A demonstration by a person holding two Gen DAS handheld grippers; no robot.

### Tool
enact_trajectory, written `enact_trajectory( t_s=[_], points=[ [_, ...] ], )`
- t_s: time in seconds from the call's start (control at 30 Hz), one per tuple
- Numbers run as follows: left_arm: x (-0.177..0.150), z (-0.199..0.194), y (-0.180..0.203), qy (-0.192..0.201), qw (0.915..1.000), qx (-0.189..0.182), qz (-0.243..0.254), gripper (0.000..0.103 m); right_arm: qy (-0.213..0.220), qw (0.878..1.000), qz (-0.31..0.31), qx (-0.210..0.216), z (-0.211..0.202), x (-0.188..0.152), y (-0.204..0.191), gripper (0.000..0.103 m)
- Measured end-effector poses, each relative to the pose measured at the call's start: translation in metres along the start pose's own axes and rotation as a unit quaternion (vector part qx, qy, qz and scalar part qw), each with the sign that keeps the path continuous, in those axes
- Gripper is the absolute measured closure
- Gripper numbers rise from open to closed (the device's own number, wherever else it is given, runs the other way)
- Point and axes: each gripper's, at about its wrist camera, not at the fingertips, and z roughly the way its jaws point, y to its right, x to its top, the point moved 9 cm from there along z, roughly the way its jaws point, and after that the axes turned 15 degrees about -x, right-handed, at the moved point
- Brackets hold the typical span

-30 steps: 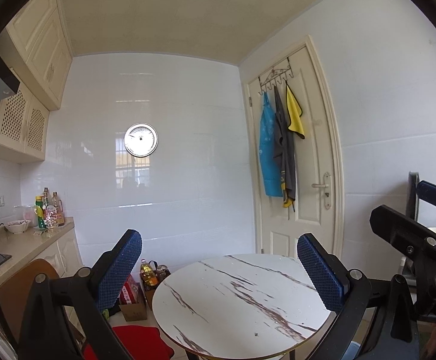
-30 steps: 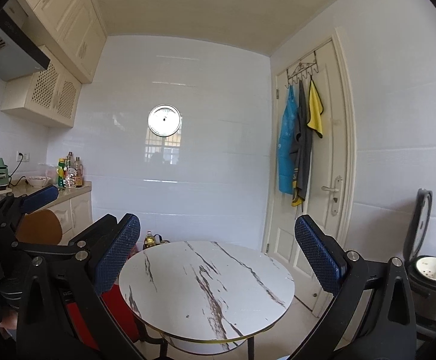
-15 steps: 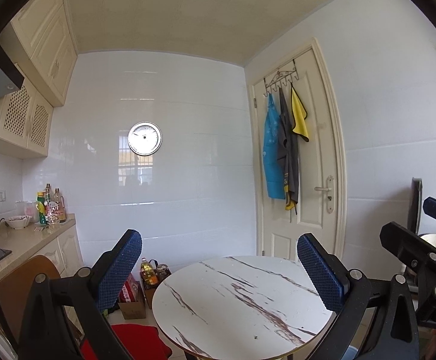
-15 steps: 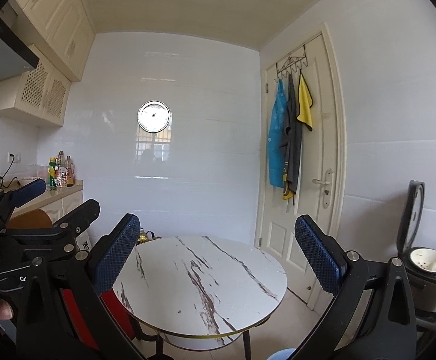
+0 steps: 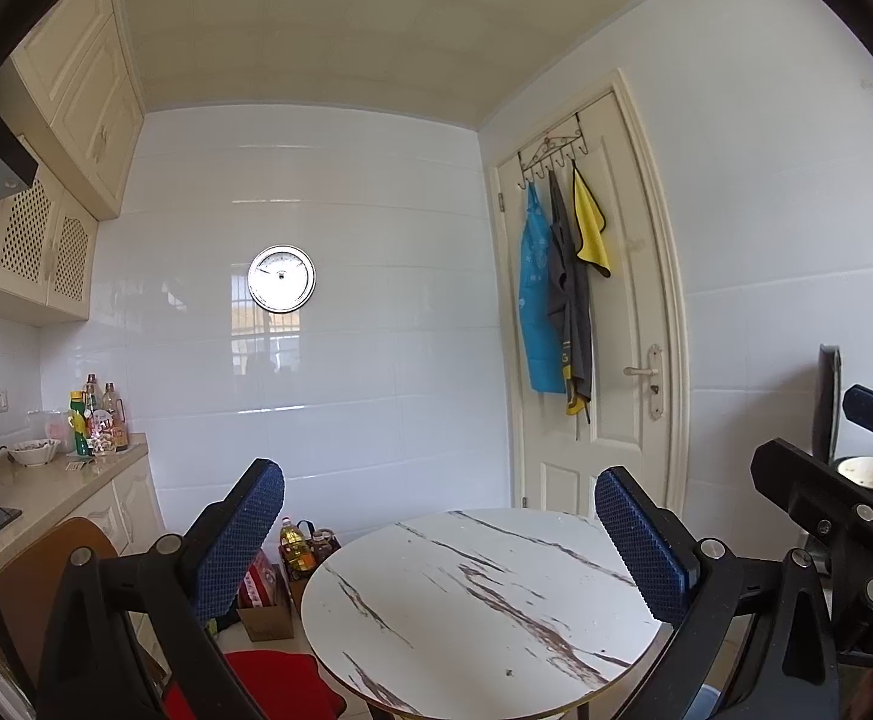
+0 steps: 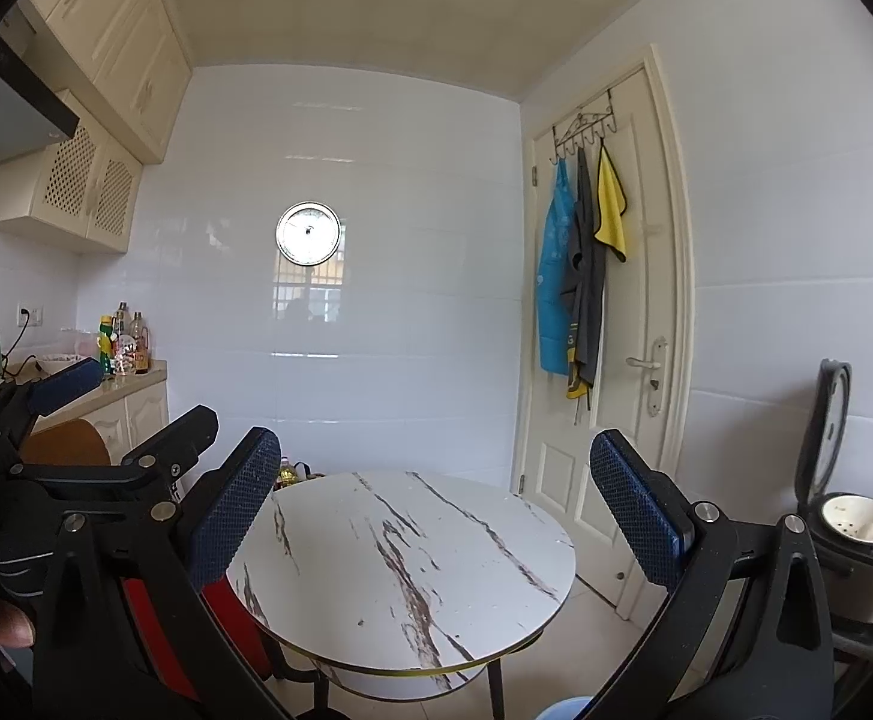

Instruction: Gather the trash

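A round white marble-pattern table (image 5: pixel 466 600) stands ahead of both grippers and also shows in the right wrist view (image 6: pixel 400 564). Only a few tiny dark specks (image 5: pixel 509 672) lie on its top; no larger trash is in view. My left gripper (image 5: pixel 436 534) is open and empty, held above the table's near side. My right gripper (image 6: pixel 433 498) is open and empty, also above the table. The right gripper shows at the right edge of the left wrist view (image 5: pixel 826 516), and the left gripper at the left of the right wrist view (image 6: pixel 106 450).
A red chair (image 5: pixel 268 684) stands left of the table. A cardboard box and oil bottles (image 5: pixel 298 546) sit on the floor by the wall. A counter with bottles (image 5: pixel 94 420) runs along the left. A white door (image 5: pixel 604 360) and an open rice cooker (image 6: pixel 856 516) are at the right.
Both views have shifted slightly: the table now sits a little lower and nearer in the right wrist view. Both grippers stay open and empty.
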Motion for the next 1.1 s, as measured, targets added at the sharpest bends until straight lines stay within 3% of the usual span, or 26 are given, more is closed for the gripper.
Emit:
enact_trajectory(
  t_s=[1.1],
  points=[
    [-0.002,0.012,-0.024,-0.006,1.0000,-0.004,0.000,0.001,-0.007,1.000,0.005,0.001,0.002,-0.001,0.000,0.000]
  ],
)
